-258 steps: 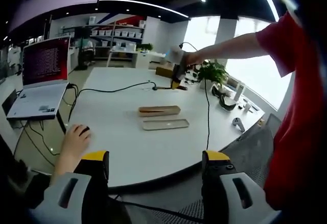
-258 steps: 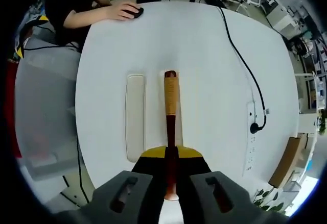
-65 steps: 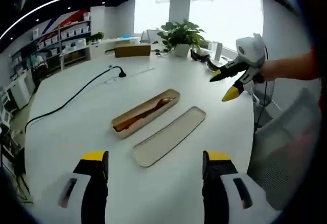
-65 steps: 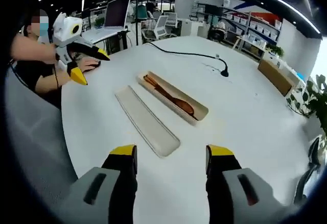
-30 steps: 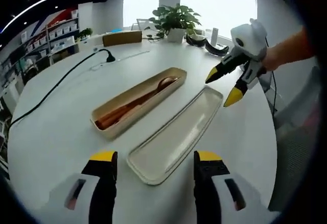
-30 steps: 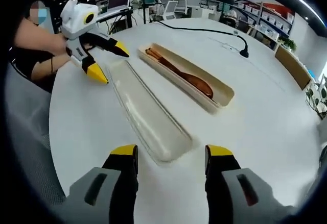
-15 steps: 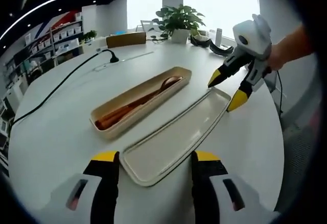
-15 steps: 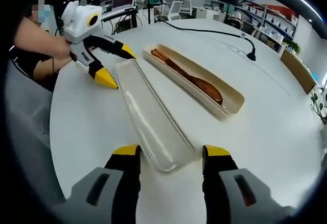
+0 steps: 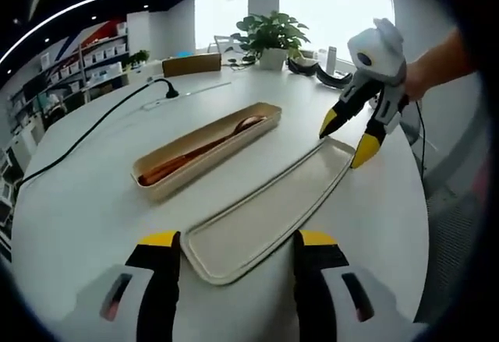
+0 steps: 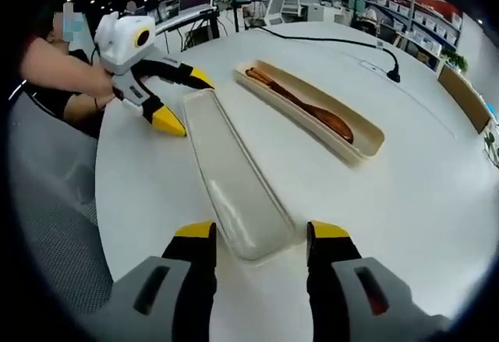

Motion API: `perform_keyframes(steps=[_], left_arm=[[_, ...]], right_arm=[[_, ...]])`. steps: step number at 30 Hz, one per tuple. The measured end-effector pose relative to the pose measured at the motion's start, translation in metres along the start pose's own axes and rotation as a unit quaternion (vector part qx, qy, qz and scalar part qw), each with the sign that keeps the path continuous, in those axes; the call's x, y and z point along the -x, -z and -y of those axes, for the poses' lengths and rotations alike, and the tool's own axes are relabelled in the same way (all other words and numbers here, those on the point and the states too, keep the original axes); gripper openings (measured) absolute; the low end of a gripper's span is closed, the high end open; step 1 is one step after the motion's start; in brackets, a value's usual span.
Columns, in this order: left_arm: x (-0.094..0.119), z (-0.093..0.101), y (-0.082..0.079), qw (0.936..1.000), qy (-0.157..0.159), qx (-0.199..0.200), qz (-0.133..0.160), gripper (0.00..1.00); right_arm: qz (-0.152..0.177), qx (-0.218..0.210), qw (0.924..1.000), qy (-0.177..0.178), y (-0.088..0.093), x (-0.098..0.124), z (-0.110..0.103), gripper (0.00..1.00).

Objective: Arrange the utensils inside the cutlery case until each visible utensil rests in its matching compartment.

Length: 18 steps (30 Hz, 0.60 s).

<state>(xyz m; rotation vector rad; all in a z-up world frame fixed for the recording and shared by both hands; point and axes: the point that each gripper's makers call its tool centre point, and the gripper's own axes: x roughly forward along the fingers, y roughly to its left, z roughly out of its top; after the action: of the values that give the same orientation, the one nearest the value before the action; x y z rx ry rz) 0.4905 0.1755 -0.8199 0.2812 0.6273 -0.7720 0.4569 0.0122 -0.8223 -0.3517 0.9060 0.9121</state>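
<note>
A beige cutlery case [image 9: 207,151] lies open on the white round table, with a brown wooden spoon [image 10: 316,112] lying lengthwise inside it. Its flat lid [image 9: 269,206] rests beside it, hollow side up. My left gripper [image 9: 236,237] is open, its yellow-tipped jaws standing either side of the lid's near end. My right gripper [image 10: 261,231] is open too, straddling the lid's [image 10: 234,174] opposite end. Each gripper shows in the other's view: the right gripper [image 9: 345,139] at the lid's far end, the left gripper [image 10: 185,99] likewise. The case [image 10: 366,143] lies just right of the lid there.
A black cable with a plug [image 9: 165,89] runs across the table behind the case. A potted plant [image 9: 269,34] and a cardboard box [image 9: 191,63] stand at the far edge. A seated person's arm [image 10: 58,69] and a mesh chair [image 10: 54,202] are beside the table.
The right gripper let go of the wooden utensil, which now lies in the case. Both grippers then closed in on the lid until its ends sit between their open jaws.
</note>
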Motion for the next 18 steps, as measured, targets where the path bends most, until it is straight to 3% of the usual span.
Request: perform_keyframes(steps=[5, 10, 12, 14, 18], left_arm=[[0.004, 0.005, 0.009, 0.9997, -0.009, 0.009, -0.022, 0.62], [0.007, 0.009, 0.014, 0.9995, -0.012, 0.013, -0.025, 0.63], [0.007, 0.014, 0.011, 0.9991, 0.002, 0.041, -0.012, 0.67], [0.007, 0.015, 0.013, 0.9994, -0.002, 0.025, -0.024, 0.68], [0.005, 0.020, 0.009, 0.9992, 0.011, 0.034, -0.015, 0.69]], right_arm=[[-0.004, -0.016, 0.9997, -0.018, 0.003, 0.002, -0.010, 0.44], [-0.022, -0.019, 0.9985, -0.046, 0.007, 0.006, -0.022, 0.43], [-0.030, -0.024, 0.9984, -0.041, 0.009, 0.006, -0.025, 0.43], [-0.043, -0.016, 0.9987, -0.023, 0.012, 0.006, -0.030, 0.43], [-0.025, 0.026, 0.9993, -0.009, 0.011, 0.002, -0.043, 0.38]])
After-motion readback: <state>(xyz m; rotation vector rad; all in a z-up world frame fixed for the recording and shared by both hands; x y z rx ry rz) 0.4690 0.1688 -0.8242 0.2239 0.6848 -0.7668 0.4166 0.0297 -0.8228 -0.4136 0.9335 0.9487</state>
